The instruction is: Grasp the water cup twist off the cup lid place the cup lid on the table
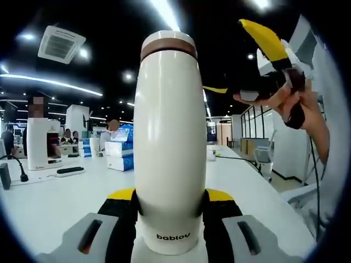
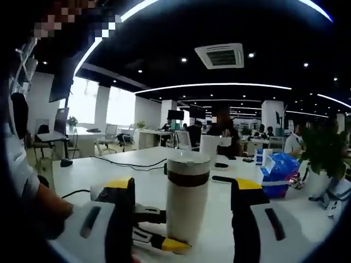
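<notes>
Between the left claw's (image 1: pixel 171 207) yellow-tipped black jaws, a tall cream water cup (image 1: pixel 170 148) with brown-banded lid (image 1: pixel 168 45) stands clamped above the white desk (image 1: pixel 49 197). Right gripper view: the right claw (image 2: pixel 186 200) hangs open, straddling the cup (image 2: pixel 187 203) without touching.

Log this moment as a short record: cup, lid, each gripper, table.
cup: white water cup, upright, marked "bablov"
lid: cup lid with its brown band, on the cup
left gripper: left gripper, jaws closed on the cup's lower body
right gripper: right gripper, jaws open on either side of the lid, not touching
table: white table, cables and boxes behind
</notes>
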